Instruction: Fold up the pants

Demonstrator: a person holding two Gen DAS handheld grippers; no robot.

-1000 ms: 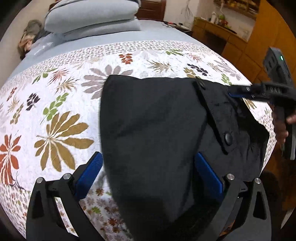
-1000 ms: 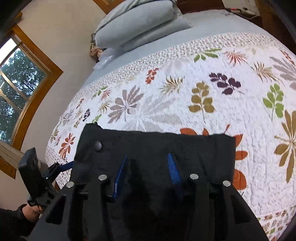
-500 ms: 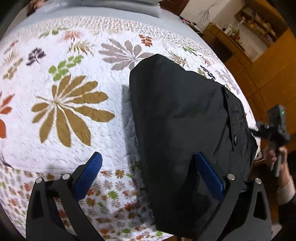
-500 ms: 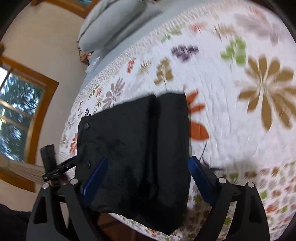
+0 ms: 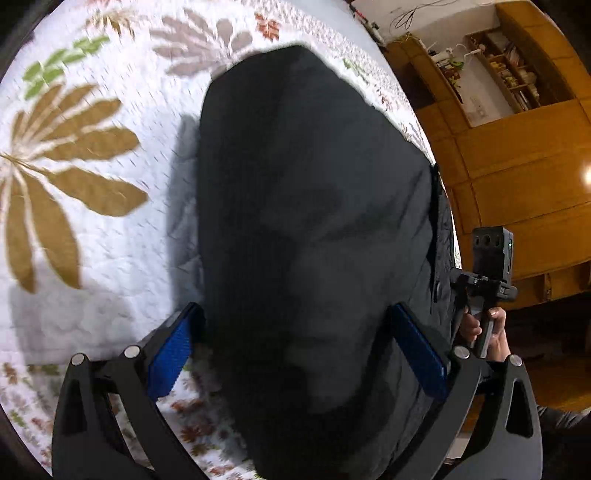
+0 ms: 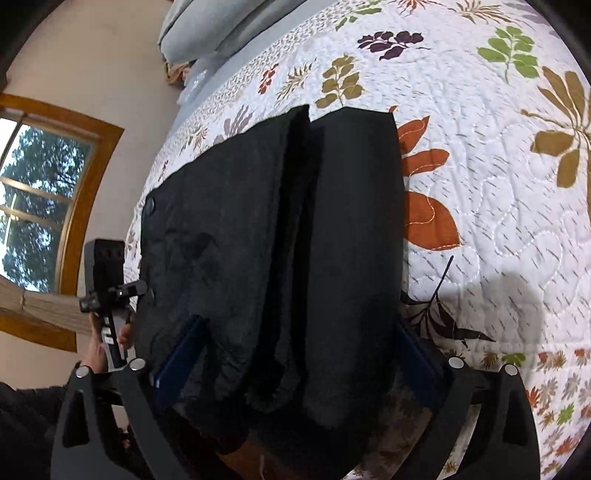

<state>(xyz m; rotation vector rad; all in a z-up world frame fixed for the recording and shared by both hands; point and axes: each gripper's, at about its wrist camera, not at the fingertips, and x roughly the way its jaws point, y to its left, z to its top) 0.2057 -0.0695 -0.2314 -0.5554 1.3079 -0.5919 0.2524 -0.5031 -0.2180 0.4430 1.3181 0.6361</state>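
Note:
Black folded pants [image 5: 310, 206] lie on the floral quilt near the bed's edge; in the right wrist view the pants [image 6: 266, 236] show a fold line down the middle and two buttons on the left side. My left gripper [image 5: 295, 343] is open, its blue pads [image 5: 170, 350] spread on either side of the near end of the pants. My right gripper [image 6: 291, 354] is open too, its jaws straddling the near end of the pants. Each gripper shows in the other's view, the right one [image 5: 484, 291] and the left one [image 6: 110, 295], at the side of the pants.
The white quilt [image 6: 498, 184] with leaf prints covers the bed. Grey pillows [image 6: 207, 26] lie at the head. A wooden window [image 6: 48, 206] is on the wall. Wooden cabinets and shelves [image 5: 517, 129] stand beyond the bed's edge.
Both grippers have opened and pulled back from the pants, which now lie folded on the quilt. Both views have swung round and tilted.

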